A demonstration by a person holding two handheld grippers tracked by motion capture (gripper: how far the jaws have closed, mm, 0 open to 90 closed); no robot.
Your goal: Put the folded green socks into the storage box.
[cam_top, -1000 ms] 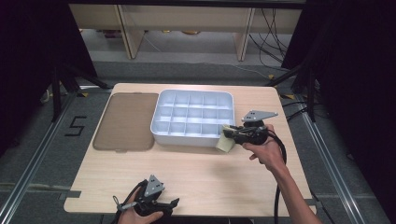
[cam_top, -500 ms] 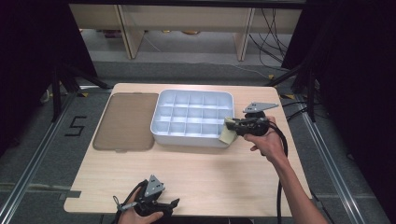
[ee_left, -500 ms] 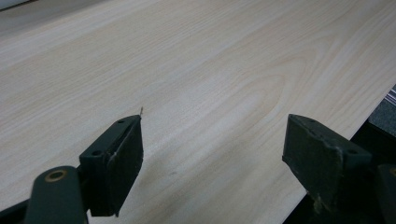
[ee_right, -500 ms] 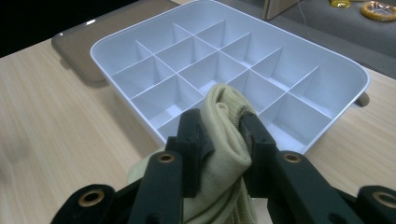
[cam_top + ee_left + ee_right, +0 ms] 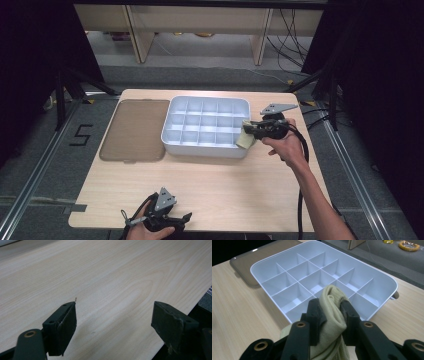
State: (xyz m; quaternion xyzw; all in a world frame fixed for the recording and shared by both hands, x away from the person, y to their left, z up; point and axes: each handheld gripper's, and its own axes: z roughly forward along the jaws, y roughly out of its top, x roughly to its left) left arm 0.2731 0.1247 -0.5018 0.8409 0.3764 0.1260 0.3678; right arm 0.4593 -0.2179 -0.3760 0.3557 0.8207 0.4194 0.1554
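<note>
A folded pale sock (image 5: 332, 315) is clamped in the right gripper (image 5: 331, 308) just before the compartment tray (image 5: 384, 301), likely for lowering into a cell; the left gripper (image 5: 113, 320) is held wide, empty.

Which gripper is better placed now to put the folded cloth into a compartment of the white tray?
The right gripper. It already clamps the pale cloth at the tray's right edge. The left gripper is open over bare table at the near edge, far from the tray.

Bare tabletop (image 5: 215, 185) lies open across the near half (wood all the way); farther back, the divided tray (image 5: 206, 127) and flat brown lid (image 5: 135, 130) block passage.
</note>
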